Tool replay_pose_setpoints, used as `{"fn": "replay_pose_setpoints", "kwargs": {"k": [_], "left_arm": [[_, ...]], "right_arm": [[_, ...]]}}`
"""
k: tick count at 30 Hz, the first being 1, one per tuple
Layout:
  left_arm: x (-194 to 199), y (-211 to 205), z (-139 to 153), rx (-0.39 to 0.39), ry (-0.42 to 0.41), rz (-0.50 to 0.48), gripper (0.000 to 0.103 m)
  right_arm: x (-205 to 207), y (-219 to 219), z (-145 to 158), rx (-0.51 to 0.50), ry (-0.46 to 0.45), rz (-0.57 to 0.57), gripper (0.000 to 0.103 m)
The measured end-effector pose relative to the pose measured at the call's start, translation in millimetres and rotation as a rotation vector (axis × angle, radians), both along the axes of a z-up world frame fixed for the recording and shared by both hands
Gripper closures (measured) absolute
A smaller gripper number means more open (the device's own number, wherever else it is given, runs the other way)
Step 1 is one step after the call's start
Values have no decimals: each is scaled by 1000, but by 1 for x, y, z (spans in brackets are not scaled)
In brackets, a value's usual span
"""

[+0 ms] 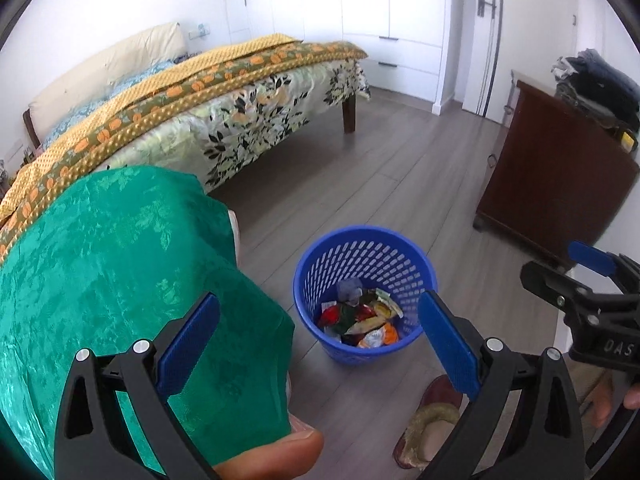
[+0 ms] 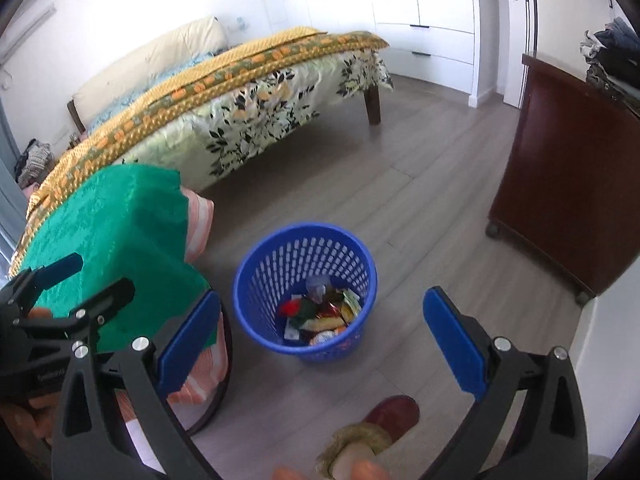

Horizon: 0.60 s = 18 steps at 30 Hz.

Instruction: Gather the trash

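A blue perforated basket stands upright on the wood floor, holding several colourful wrappers. It also shows in the right wrist view, with the wrappers at its bottom. My left gripper is open and empty, held above and in front of the basket. My right gripper is open and empty, also above the basket's near side. The right gripper shows at the right edge of the left wrist view. The left gripper shows at the left edge of the right wrist view.
A table covered by a green cloth stands left of the basket. A bed lies behind it, a dark wooden dresser at the right, white wardrobes at the back. A slippered foot is near the basket.
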<state>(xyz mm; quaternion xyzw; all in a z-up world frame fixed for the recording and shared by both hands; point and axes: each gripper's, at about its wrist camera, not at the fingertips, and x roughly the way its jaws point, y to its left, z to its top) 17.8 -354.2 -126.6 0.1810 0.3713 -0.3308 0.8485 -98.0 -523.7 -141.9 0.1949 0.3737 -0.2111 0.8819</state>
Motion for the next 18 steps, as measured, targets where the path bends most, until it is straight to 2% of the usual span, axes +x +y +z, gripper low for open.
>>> {"fn": "replay_pose_setpoints", "kwargs": {"k": [3,18], "left_arm": [[4,-5,-6,24,33,6,5],[8,-8,-10,35,43,23,5]], "right_arm": [[0,1,-2,-1,23,3,5],[6,12,-8,-31,82,45,5]]}}
